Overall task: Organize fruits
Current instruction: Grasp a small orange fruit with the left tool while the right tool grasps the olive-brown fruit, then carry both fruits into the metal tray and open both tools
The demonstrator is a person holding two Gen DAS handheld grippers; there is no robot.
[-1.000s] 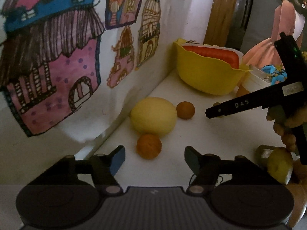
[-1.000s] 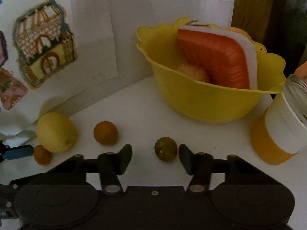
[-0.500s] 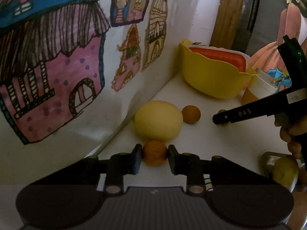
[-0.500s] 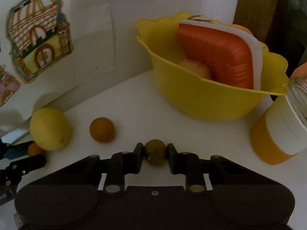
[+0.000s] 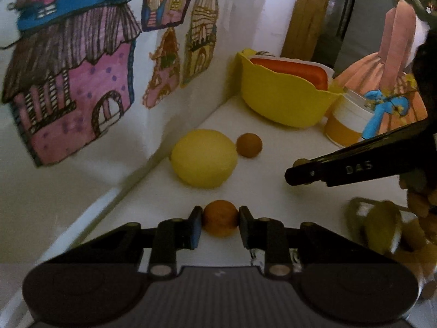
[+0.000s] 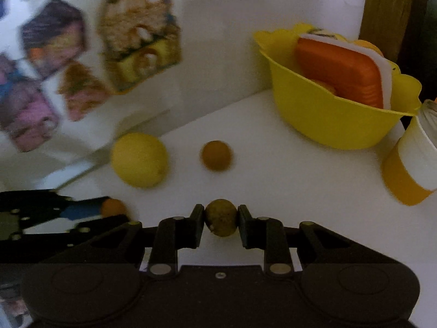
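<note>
My left gripper [image 5: 220,220] is shut on a small orange [image 5: 220,217], low over the white table. My right gripper [image 6: 220,217] is shut on a small olive-brown fruit [image 6: 220,216], raised above the table. A large yellow lemon [image 5: 203,158] and a second small orange [image 5: 248,145] lie by the wall, ahead of the left gripper. Both also show in the right wrist view, the lemon [image 6: 139,159] and the orange [image 6: 216,155]. A yellow bowl [image 6: 322,120] at the back holds an orange-and-white box and some fruit.
A wall with paper house drawings [image 5: 82,82] runs along the left. An orange-and-white jar [image 6: 409,169] stands right of the bowl. A dish with yellowish fruit [image 5: 382,227] sits at the right edge of the left wrist view. A wooden frame [image 5: 303,13] rises behind the bowl.
Both grippers went from open to shut, the left on the small orange, the right on the olive-brown fruit. The right gripper has since lifted and swung, blurring the wall drawings.
</note>
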